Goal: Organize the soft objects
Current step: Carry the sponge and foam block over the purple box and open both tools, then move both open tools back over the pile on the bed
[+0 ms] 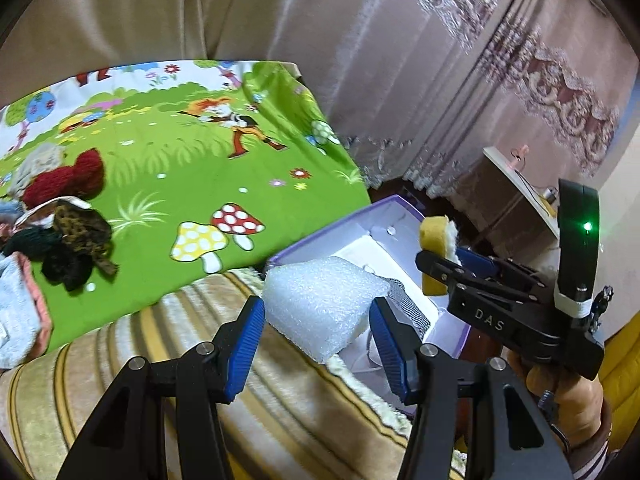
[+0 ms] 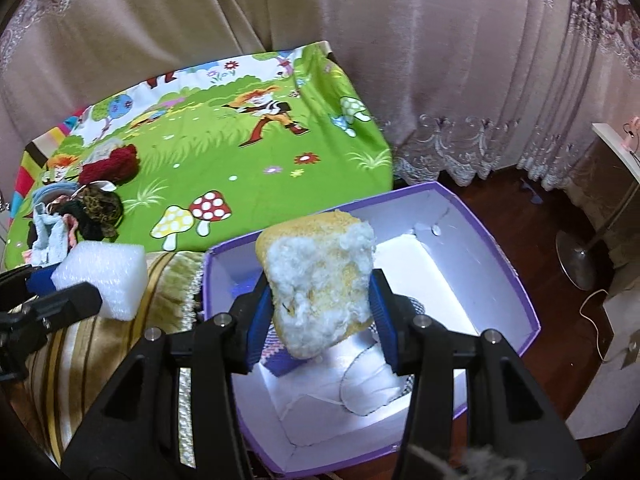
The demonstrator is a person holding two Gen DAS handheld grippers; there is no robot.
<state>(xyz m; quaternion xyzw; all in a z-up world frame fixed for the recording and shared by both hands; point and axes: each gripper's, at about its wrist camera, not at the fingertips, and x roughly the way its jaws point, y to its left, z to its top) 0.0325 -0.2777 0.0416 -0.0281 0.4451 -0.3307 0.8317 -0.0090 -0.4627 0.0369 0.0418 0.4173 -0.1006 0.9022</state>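
My left gripper is shut on a white foam block, held just over the near-left corner of a purple box. My right gripper is shut on a yellow sponge with a fluffy white face, hanging above the open box. Inside the box lie a white face mask and a patterned cloth, partly hidden. In the right wrist view the foam block and left gripper show at the left edge. In the left wrist view the right gripper holds the sponge.
A green cartoon mat carries a pile at its left: red knit, dark cloths, a light blue towel. A striped cushion lies below the grippers. Curtains hang behind. A lamp base stands on the floor at right.
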